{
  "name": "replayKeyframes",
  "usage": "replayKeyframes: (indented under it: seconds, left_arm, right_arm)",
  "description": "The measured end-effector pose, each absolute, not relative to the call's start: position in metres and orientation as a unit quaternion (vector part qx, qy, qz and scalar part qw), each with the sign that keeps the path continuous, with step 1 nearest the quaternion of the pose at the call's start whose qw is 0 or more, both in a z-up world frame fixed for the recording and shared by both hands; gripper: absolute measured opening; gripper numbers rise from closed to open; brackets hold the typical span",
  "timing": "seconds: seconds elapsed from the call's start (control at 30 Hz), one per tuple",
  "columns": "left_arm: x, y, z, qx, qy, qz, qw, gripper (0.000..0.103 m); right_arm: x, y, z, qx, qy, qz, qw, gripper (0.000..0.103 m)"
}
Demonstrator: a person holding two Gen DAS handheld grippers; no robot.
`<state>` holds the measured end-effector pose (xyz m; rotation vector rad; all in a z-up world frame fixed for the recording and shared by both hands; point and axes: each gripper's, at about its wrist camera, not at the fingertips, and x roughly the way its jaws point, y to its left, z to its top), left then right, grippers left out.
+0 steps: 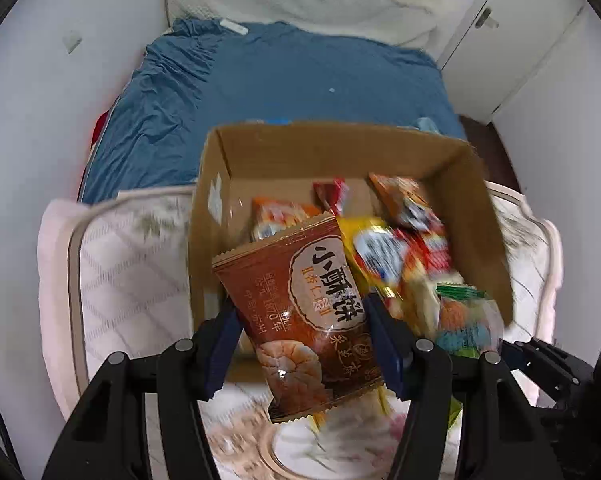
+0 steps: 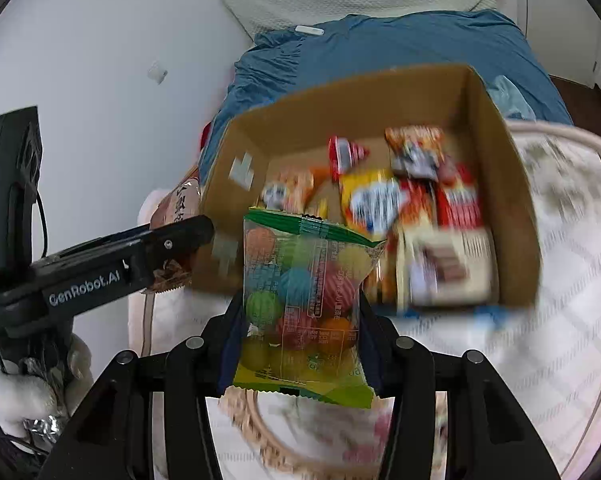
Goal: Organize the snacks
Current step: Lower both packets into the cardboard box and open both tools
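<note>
Left claw [image 1: 300,344] clenched on brown biscuit packet [image 1: 304,312], right claw [image 2: 298,344] on candy bag [image 2: 304,296]; both packets upright, cardboard box [image 2: 516,216] just ahead on bed's near edge, right claw nearer its opening.

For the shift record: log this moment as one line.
left gripper: jaws shut on brown biscuit packet | right gripper: jaws shut on clear candy bag | cardboard box: holds other snacks, on bed
</note>
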<state>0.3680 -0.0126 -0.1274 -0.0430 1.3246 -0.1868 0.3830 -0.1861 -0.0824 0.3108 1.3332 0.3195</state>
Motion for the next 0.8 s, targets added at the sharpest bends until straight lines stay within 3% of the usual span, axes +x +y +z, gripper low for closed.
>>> replayKeyframes:
  seconds: [0.27,0.6,0.63,0.7,0.73,0.8]
  left_arm:
    - [0.468,0.001,-0.175,-0.011,0.668,-0.063,0.741,0.059]
    - [0.504,-0.001,-0.226,0.005,0.703,-0.047,0.710,0.060]
    - [0.504,0.000,-0.227,-0.003,0.704,-0.048,0.708,0.060]
    - [0.503,0.002,-0.231,-0.021,0.706,-0.052,0.706,0.068]
    - [0.502,0.002,-0.232,-0.025,0.706,-0.054,0.706,0.081]
    - [0.500,0.002,-0.231,-0.032,0.704,-0.060,0.707,0.088]
  right_arm:
    - [0.478,-0.176,-0.139,0.117,0.654,0.112,0.739,0.052]
    - [0.550,-0.186,-0.192,0.094,0.690,0.062,0.715,0.053]
    - [0.554,-0.187,-0.195,0.090,0.695,0.059,0.711,0.057]
    - [0.557,-0.186,-0.195,0.075,0.694,0.062,0.713,0.079]
    - [0.557,-0.187,-0.195,0.068,0.693,0.059,0.715,0.096]
    - [0.556,-0.188,-0.194,0.062,0.692,0.058,0.717,0.098]
